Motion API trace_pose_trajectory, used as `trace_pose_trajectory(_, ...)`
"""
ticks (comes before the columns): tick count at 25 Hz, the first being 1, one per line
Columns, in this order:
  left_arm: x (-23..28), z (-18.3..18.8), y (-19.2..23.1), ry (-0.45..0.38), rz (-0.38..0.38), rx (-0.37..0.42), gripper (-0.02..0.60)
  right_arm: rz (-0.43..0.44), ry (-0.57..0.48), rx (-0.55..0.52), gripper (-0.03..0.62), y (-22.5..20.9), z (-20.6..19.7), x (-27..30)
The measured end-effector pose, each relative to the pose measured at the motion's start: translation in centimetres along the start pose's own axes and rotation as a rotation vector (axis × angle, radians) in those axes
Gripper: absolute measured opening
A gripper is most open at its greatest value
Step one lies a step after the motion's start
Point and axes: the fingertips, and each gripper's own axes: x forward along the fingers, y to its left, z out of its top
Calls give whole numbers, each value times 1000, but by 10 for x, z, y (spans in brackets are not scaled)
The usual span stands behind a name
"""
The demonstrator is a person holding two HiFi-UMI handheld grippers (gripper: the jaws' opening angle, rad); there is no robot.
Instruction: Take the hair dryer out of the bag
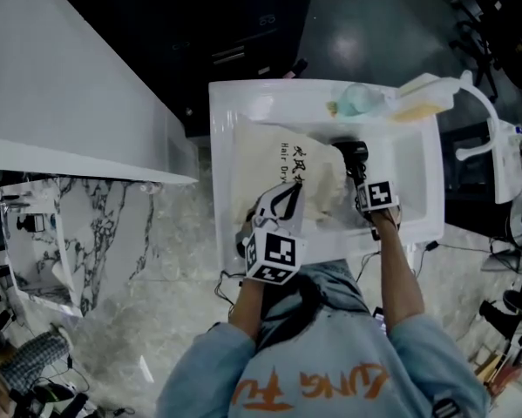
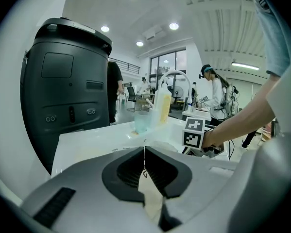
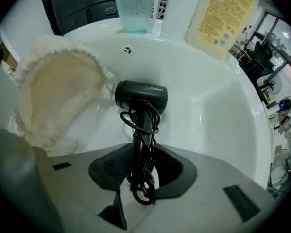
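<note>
A cream cloth bag (image 1: 261, 168) lies in the white sink (image 1: 226, 111), its gathered mouth (image 3: 58, 91) turned toward the basin's middle. My left gripper (image 1: 285, 203) is shut on a fold of that bag's fabric (image 2: 152, 198), which shows as a thin sheet between the closed jaws. The black hair dryer (image 3: 140, 95) lies outside the bag on the basin floor (image 3: 223, 106), its cord wound round the handle. My right gripper (image 3: 144, 164) points straight down over it with the handle and cord between its jaws; a gap shows beside the cord. The head view shows the dryer (image 1: 351, 153) just beyond that gripper (image 1: 362, 177).
On the sink's far ledge stand a clear green cup (image 3: 134, 6), a white bottle (image 3: 181, 8) and a yellow-labelled bottle (image 3: 223, 18). A curved faucet (image 1: 478, 103) rises at the right. A tall black appliance (image 2: 67, 86) stands behind the sink. Other people stand far off.
</note>
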Motion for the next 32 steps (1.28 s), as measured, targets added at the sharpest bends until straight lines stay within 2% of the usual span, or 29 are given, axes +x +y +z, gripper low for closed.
trace_pose_trajectory(1,0,-1,0,2,-1,-2,6,5,-25,-12,120,1,3,-2)
trace_pose_trajectory(4,-1,-3,0,3,-1,-11,6,33,-178,-46,118,-1,28,-12)
trace_pose_trajectory(10,1,3,-5,-24,-18,-20,3,89,-335,73,94,-15,31,-47)
trace_pose_trajectory(12,4,4,-7,-24,-31,-31,3,85,-412,113,60,-21,35,-62)
trace_pose_trajectory(14,8,5,-9,-17,-38,-44,2,102,-493,148,-1,-22,39,-74)
trace_pose_trajectory(20,22,29,-21,-59,-78,-79,2,235,-684,241,-2,-21,41,-105)
trace_pose_trajectory(26,29,53,-31,-89,-70,-58,2,333,-826,304,-2,-31,50,-137)
trace_pose_trajectory(32,42,90,-39,-128,-41,-41,2,413,-973,281,-2,-31,80,-193)
